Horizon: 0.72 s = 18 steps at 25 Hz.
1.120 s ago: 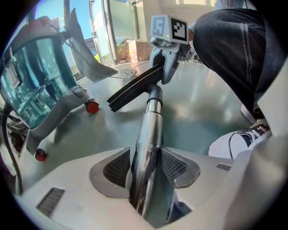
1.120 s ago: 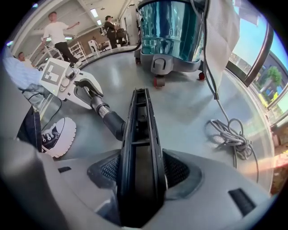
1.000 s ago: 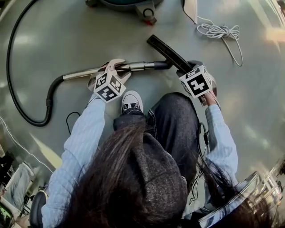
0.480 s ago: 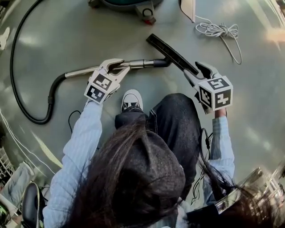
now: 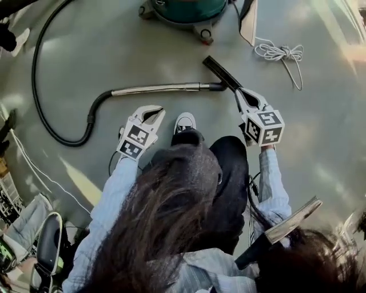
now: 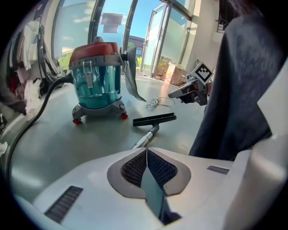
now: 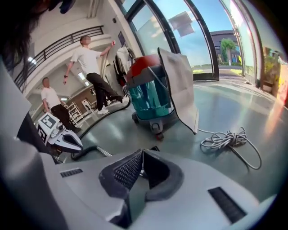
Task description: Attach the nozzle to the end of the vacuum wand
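We have let go and drawn back. Our left gripper [image 5: 155, 112], which straddled the vacuum wand [image 5: 154, 88] a second ago, now sits clear of it, nearer our shoe. Our right gripper [image 5: 240, 94] has come off the nozzle [image 5: 222, 73]. Both pairs of jaws have just been closing and now meet on nothing. More of the teal vacuum canister [image 5: 189, 8] now shows at the top.
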Tool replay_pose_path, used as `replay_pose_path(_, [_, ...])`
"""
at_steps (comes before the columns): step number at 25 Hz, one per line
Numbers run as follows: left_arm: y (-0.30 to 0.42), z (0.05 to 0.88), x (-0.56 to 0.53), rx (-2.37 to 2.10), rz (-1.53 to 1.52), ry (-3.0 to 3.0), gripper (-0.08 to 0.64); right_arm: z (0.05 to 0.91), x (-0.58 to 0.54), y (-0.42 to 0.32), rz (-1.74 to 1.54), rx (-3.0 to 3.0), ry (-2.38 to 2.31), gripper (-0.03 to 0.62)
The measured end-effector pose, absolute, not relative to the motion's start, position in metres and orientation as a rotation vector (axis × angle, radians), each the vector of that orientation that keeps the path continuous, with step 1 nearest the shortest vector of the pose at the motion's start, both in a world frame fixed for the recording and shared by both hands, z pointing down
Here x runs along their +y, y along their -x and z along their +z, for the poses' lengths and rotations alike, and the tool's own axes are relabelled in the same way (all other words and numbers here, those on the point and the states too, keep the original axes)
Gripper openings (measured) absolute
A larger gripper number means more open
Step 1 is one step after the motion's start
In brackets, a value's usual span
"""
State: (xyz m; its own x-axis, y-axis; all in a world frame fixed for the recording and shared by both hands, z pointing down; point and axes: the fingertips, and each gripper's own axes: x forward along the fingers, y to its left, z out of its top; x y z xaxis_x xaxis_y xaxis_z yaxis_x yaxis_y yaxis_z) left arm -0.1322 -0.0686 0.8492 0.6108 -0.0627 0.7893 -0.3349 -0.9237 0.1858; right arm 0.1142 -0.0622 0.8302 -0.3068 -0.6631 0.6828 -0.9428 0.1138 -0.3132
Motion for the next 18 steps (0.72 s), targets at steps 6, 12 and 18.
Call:
replay_pose_path(6, [0.160,0.758,-0.090,-0.557,1.080,-2.459,0.012,0.743,-0.085,-0.092,1.108,-2.022,-1.580,0.012])
replay_pose_path(12, [0.154,0.635,-0.074,-0.541,1.031,-2.460,0.012,0.614,-0.081,-0.068,1.119,-1.997,-1.572,0.012])
replay_pose_path(18, [0.165,0.479,-0.064,-0.501,1.002,-2.456,0.012,0.458,-0.055,-0.033,1.285,-1.978,-1.547,0.012])
